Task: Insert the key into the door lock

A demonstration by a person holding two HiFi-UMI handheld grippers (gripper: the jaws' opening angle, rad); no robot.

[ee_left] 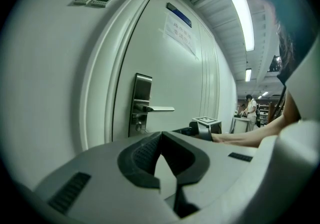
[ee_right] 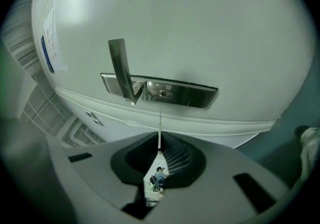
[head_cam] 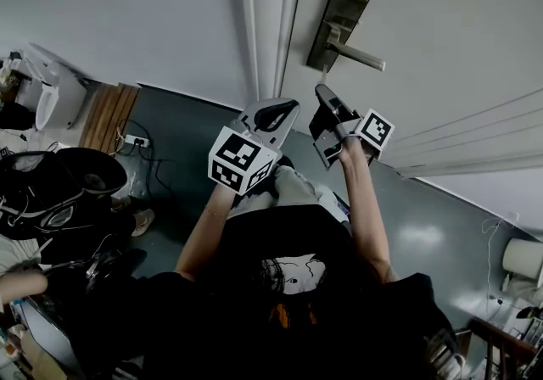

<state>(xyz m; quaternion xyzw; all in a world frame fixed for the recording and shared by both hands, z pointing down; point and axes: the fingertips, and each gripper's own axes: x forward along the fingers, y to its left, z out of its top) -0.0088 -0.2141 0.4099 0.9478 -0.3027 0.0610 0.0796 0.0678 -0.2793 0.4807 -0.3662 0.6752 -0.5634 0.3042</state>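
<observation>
The right gripper (ee_right: 159,154) pinches the key (ee_right: 159,138) edge-on between its jaws. The blade aims at 12 o'clock toward the keyhole (ee_right: 164,94) in the lock plate (ee_right: 195,95), near it but not touching, seemingly lined up for a straight push. The left gripper (ee_left: 161,140), jaws pressed together on nothing, hangs at the right one's 9 o'clock, probably to leave the approach free.

Item one: I log a white paper notice (ee_left: 179,32) on the door (ee_left: 182,80) with a blue strip (ee_left: 179,14) above it, the print on both too small for me to read. Item two: two small plates (ee_left: 92,0) on the wall (ee_left: 50,68), lettering illegible. Item three: square black-and-white coded markers on the left cube (head_cam: 242,159) and right cube (head_cam: 374,129), no letters or numbers.
</observation>
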